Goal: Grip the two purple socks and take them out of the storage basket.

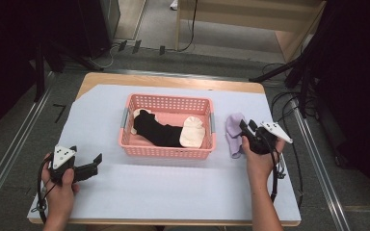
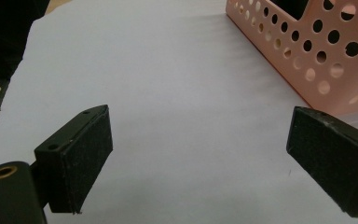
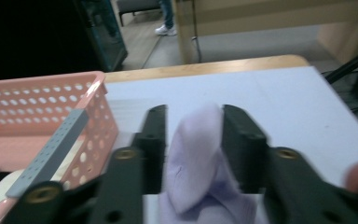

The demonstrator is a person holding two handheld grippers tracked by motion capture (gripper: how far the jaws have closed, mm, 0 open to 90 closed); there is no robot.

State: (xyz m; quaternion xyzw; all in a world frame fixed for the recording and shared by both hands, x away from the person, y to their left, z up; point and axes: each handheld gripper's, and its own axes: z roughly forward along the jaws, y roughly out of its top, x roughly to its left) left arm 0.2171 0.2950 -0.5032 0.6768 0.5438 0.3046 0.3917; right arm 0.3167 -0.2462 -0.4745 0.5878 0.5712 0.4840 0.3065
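**A:** Two socks lay in the pink basket [image 1: 166,98] from the high view, a black sock [image 1: 159,131] and a cream sock [image 1: 192,132]. Where was the third?

**B:** The lilac sock [image 1: 233,132] lay on the white sheet [image 1: 173,183], just right of the basket. The right gripper [image 1: 247,126] was down on its near end, which I took for a pick-up meant to send it in with the others.

**A:** And the left gripper [image 1: 96,159]?

**B:** It was low over the sheet, near the basket's left front corner and well apart from any sock. It looked parked, out of the way.

**A:** Did the left gripper view agree?

**B:** Yes. The left gripper [image 2: 200,154] had its jaws spread wide over bare sheet, nothing between them, and the basket [image 2: 307,56] wall was off to one side.

**A:** And the right gripper view?

**B:** Blurred, but the right gripper [image 3: 193,135] had its jaws parted on either side of the lilac sock [image 3: 193,163], which bunched up between the pads. I saw no clear squeeze, so I judged it not yet gripped. The basket [image 3: 51,100] stood just beside, so the carry would be short.
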